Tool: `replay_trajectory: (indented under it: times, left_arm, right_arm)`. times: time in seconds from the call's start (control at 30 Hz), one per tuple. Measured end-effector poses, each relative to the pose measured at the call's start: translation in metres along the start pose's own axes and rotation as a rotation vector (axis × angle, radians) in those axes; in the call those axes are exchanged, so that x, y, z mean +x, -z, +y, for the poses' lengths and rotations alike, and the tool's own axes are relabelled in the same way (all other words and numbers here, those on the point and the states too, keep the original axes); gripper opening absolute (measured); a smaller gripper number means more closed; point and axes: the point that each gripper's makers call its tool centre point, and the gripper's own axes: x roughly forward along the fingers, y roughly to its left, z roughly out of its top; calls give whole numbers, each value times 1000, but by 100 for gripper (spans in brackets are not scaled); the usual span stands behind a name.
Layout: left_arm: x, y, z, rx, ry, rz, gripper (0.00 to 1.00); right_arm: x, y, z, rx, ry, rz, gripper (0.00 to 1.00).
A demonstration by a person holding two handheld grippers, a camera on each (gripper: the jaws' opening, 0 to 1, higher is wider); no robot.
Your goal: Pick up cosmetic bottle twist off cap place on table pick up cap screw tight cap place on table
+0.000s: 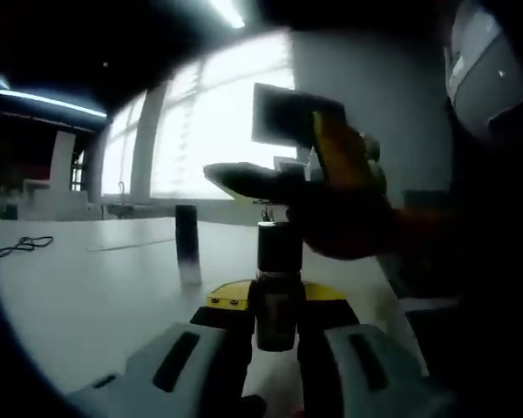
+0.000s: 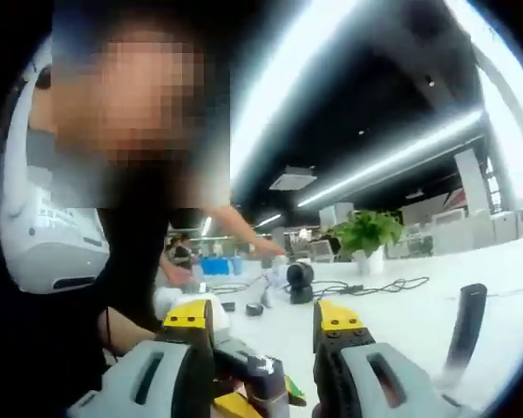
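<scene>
A dark cosmetic bottle stands upright between the jaws of my left gripper, which is shut on its lower body. Its dark cap is on top, just under my right gripper, which comes in from the right and hovers over it. In the right gripper view, my right gripper has its yellow-tipped jaws wide apart with nothing between the tips. The bottle's top and part of the left gripper show low between them.
A slim dark tube stands on the white table. A black cable lies at the far left. A potted plant, a round black device and cables sit further back. A person is close by.
</scene>
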Motion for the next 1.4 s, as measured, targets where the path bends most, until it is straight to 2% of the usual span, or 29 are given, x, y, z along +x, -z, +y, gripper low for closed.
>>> replay_trajectory:
  times: [0.13, 0.3, 0.33, 0.37, 0.47, 0.6, 0.7, 0.73, 0.8, 0.97, 1.03, 1.13, 1.2, 1.4]
  left_arm:
    - [1, 1, 6, 6, -35, 2, 9]
    - [2, 5, 14, -4, -68, 17, 9]
    - [3, 6, 15, -2, -73, 25, 9]
    - [3, 7, 15, -3, -77, 29, 9]
    - [4, 8, 17, 2, -87, 33, 9]
    - [4, 6, 20, -1, -100, 24, 9]
    - [4, 6, 23, 2, -115, 25, 9]
    - [4, 8, 25, 7, -124, 32, 9]
    - [4, 8, 27, 11, -131, 35, 9]
    - [4, 8, 28, 11, -133, 33, 9]
    - [4, 8, 28, 11, -133, 30, 9]
    - [4, 8, 28, 11, -134, 29, 9]
    - [4, 8, 28, 11, -132, 28, 9]
    - [4, 7, 27, 2, -121, 23, 9]
  right_arm:
    - [1, 13, 11, -73, 36, 61, 40]
    - [1, 17, 11, -144, 137, 87, 41]
    - [1, 18, 7, -167, 180, 98, 40]
    - [0, 22, 3, -165, 213, 112, 40]
    - [-1, 25, -4, -128, 303, 96, 36]
    - [-2, 30, -13, -134, 396, 101, 34]
    - [-5, 35, -19, -8, 476, 87, 30]
    - [-5, 37, -20, -10, 500, 92, 29]
    - [-10, 41, -26, -84, 561, 126, 26]
    - [-3, 46, -19, -84, 555, 134, 19]
    - [-2, 45, -18, -121, 564, 145, 19]
    - [-3, 45, -19, -126, 566, 149, 17]
    - [-5, 44, -21, -144, 576, 155, 10]
    - [-6, 44, -19, -142, 545, 155, 10]
